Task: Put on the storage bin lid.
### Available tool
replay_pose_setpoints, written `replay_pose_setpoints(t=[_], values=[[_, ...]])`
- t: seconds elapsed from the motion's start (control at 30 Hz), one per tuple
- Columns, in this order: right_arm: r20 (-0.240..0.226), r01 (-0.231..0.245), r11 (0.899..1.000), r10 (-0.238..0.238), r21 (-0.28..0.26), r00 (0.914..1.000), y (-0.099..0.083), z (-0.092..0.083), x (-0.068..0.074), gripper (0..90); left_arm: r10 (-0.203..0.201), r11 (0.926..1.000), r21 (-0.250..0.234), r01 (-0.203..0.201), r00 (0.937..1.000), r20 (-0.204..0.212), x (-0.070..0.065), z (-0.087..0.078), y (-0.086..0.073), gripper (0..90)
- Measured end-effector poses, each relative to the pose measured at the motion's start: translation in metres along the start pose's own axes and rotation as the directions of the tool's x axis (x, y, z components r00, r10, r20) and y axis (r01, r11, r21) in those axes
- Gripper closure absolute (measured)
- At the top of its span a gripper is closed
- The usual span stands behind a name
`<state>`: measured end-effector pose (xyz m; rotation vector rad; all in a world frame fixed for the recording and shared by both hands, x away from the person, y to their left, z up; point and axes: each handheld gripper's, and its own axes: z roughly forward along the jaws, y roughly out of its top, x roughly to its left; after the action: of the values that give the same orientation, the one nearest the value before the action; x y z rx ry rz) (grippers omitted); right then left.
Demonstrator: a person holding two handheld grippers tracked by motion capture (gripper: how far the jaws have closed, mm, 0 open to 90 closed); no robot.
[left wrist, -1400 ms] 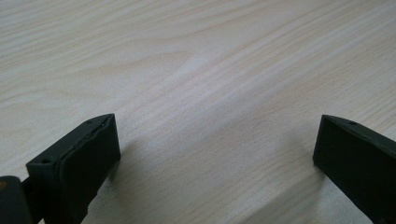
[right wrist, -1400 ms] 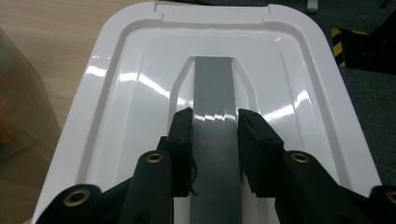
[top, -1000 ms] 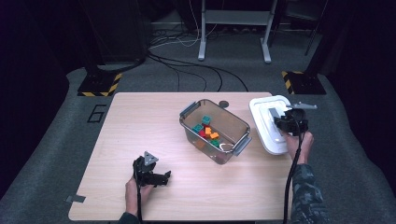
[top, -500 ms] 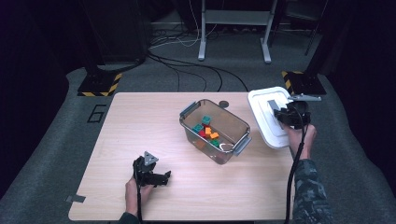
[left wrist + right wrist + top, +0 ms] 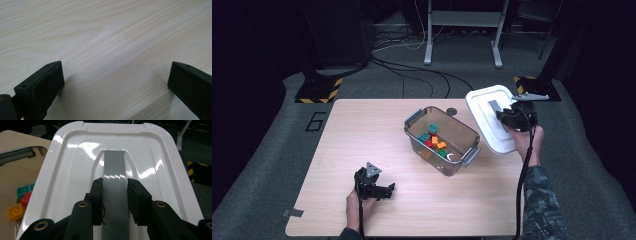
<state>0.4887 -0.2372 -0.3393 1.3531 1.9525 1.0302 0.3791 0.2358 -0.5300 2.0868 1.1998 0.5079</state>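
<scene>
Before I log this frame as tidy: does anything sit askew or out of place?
Only the white lid: it's off the clear bin, tilted over the table's right edge, its grey handle clamped in the right tongs. Nothing's spilled.

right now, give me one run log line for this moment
right gripper: shut on lid handle | lid: tilted, off the box | box: open, bricks inside | left gripper: open over table

The white plastic lid (image 5: 75,170) runs off the bottom edge behind the right gripper (image 5: 115,192), whose jaws cover part of its grey handle strip (image 5: 113,165), and the small coloured toy bricks (image 5: 18,200) left of it are cropped.
</scene>
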Motion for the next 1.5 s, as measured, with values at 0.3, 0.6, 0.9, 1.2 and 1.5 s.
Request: replay_pose_setpoints(t=[0.3,0.6,0.9,1.2,1.5], values=[[-0.067,0.036,0.999,-0.037,-0.023,0.9971,0.011,-0.003,0.017,66.4,0.004,1.0,0.004,-0.004,1.0,0.001,0.0,0.0,0.0,0.2],[-0.142,0.077,0.997,-0.081,-0.031,0.9865,0.02,0.001,0.039,66.4,0.005,1.0,0.003,-0.005,1.0,0.0,0.0,0.0,0.0,0.2],[-0.204,0.119,0.992,-0.122,-0.027,0.9712,0.024,0.011,0.056,66.4,0.003,1.0,0.004,-0.003,1.0,0.001,0.0,0.0,0.0,0.2],[-0.269,0.161,0.986,-0.164,-0.035,0.9489,0.028,0.018,0.073,66.4,-0.001,1.0,0.003,0.001,1.0,0.003,0.0,0.0,0.0,0.2],[-0.317,0.197,0.98,-0.194,-0.024,0.9284,0.03,0.03,0.092,66.3,-0.001,1.0,0.003,0.001,1.0,0.003,0.0,0.0,0.0,0.2]])
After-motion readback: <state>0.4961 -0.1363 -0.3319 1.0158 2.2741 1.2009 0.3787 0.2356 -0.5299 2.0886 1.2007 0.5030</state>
